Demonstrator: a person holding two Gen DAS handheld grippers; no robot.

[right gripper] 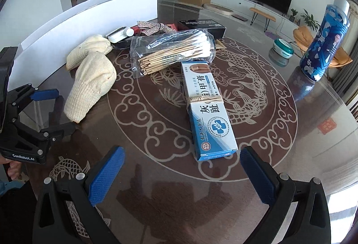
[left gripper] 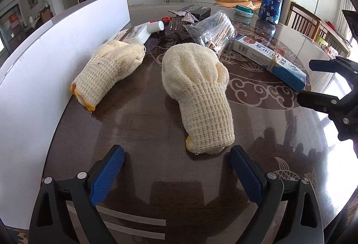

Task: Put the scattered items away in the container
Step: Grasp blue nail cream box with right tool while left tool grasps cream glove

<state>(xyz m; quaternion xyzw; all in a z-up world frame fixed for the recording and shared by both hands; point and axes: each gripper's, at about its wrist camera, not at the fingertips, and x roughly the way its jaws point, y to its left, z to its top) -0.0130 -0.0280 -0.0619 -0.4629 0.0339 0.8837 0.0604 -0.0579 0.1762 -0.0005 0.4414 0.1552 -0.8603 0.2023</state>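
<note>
Two cream knit gloves lie on the dark glass table: one (left gripper: 197,92) just beyond my left gripper (left gripper: 176,153), the other (left gripper: 111,67) against the white container's wall (left gripper: 44,65). The left gripper is open and empty, the near glove's cuff a little past its right pad. My right gripper (right gripper: 182,151) is open too, with nothing between its jaws. A blue and white carton (right gripper: 210,116) bound with a rubber band ends just ahead of its right finger. A clear bag of cotton swabs (right gripper: 174,51) lies behind the carton. Each gripper also shows in the other's view: left gripper (right gripper: 58,112), right gripper (left gripper: 306,80).
Further back lie a white bottle (left gripper: 145,30), a sparkly strip (right gripper: 152,27) and a black box (right gripper: 201,25). A tall blue patterned bottle (right gripper: 322,43) stands at the far right, a teal round case (right gripper: 283,48) beside it. The container's wall runs along the left.
</note>
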